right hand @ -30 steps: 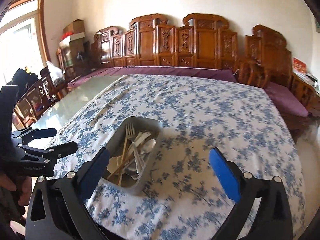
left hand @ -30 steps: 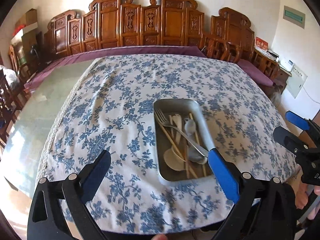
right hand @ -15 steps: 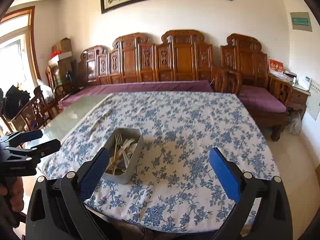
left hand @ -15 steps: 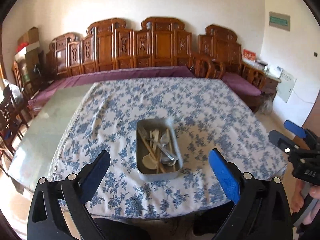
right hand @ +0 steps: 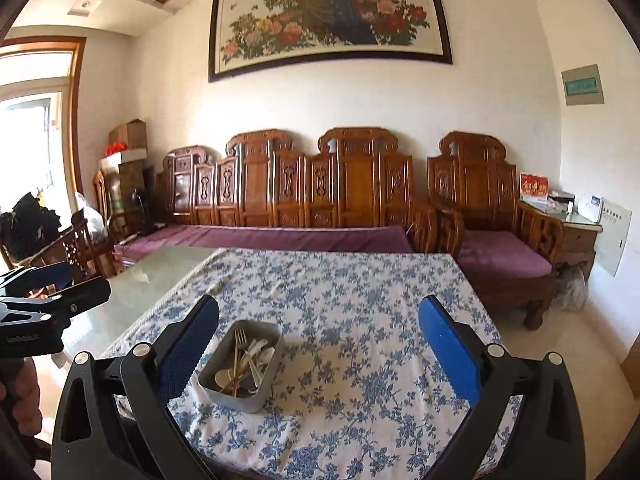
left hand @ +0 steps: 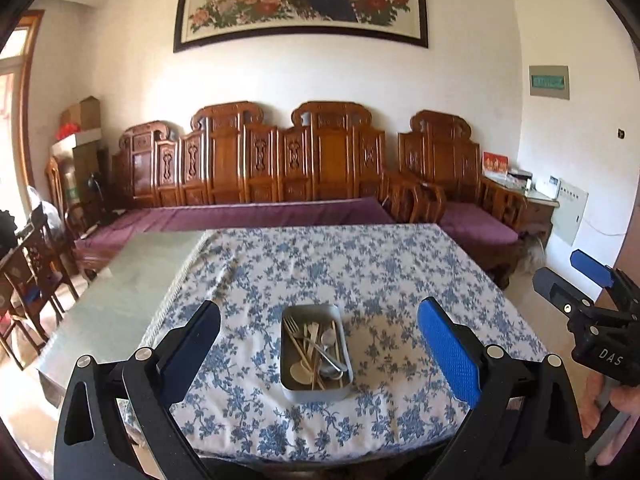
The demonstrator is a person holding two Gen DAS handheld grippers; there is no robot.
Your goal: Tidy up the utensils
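Observation:
A grey metal tray (left hand: 291, 391) (right hand: 224, 394) sits near the front edge of the table, on a blue-flowered cloth (left hand: 360, 272) (right hand: 360, 300). Inside it lie a fork (left hand: 294, 326), metal spoons (left hand: 329, 336), wooden chopsticks and a wooden spoon (left hand: 299, 371), all mixed together. My left gripper (left hand: 318, 354) is open, held back from the table with the tray framed between its fingers. My right gripper (right hand: 318, 356) is open too and empty, to the right of the tray. Each gripper appears at the edge of the other's view, held by a hand.
The cloth covers the right part of a glass-topped table (left hand: 116, 300). Carved wooden benches with purple cushions (left hand: 256, 212) line the far wall. Wooden chairs (left hand: 28, 264) stand at the left. A side cabinet (left hand: 536, 204) is at the right.
Both grippers have pulled back and up from the table, so the tray now looks smaller and farther off. Both stayed open and nothing was picked up.

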